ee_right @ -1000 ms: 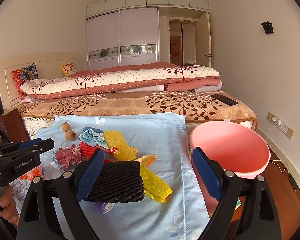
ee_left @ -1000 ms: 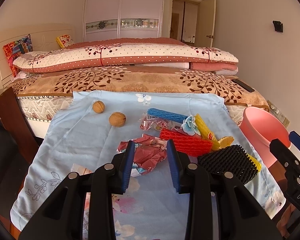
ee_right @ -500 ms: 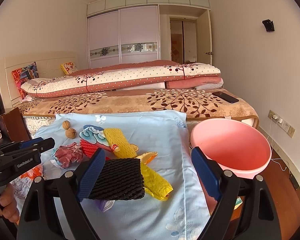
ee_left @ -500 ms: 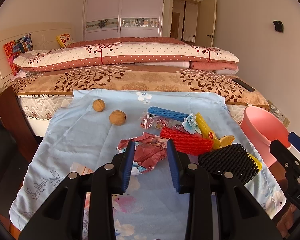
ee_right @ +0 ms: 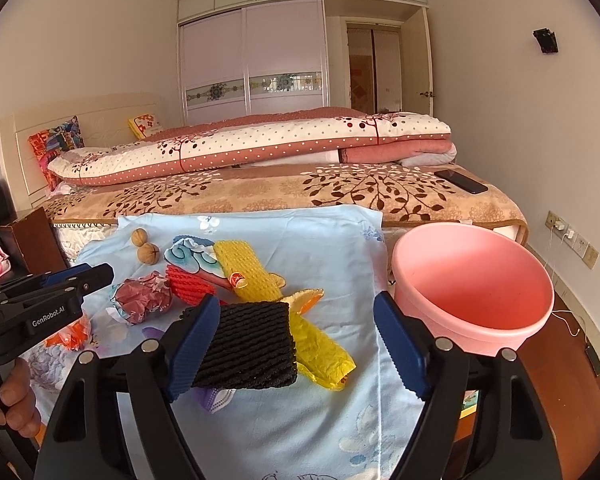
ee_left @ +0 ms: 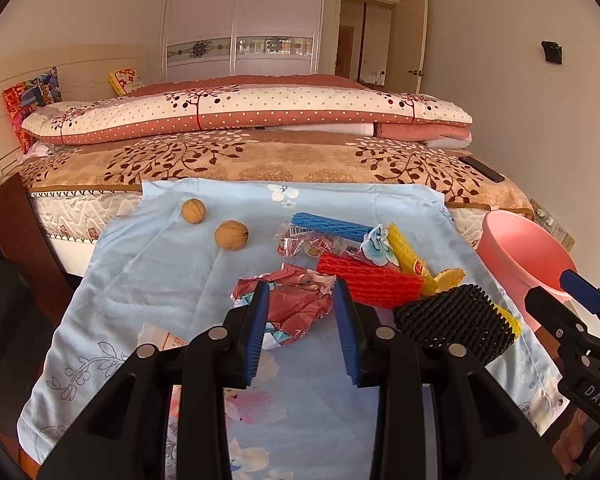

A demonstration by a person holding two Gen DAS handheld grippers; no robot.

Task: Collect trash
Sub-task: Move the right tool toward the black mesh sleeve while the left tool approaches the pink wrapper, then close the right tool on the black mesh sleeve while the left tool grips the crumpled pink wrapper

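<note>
Since a second ago the right gripper point(ee_right: 296, 344) has narrowed and its jaws are closing around the black ribbed foam net point(ee_right: 246, 346), which lies on the blue cloth point(ee_right: 332, 252) beside the pink bucket point(ee_right: 474, 300). In the left wrist view nothing has shifted: the left gripper point(ee_left: 302, 334) hangs unclenched over the crumpled red wrapper point(ee_left: 296, 304), gripping nothing.

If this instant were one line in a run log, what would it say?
task: collect trash | left gripper: open around red wrapper | right gripper: closing, black foam net between fingers | pink bucket: looks empty

Two walnuts point(ee_left: 214, 223) on blue cloth point(ee_left: 148, 264), bed point(ee_left: 260, 160), phone point(ee_right: 461, 181), wardrobe point(ee_right: 252, 60)
</note>
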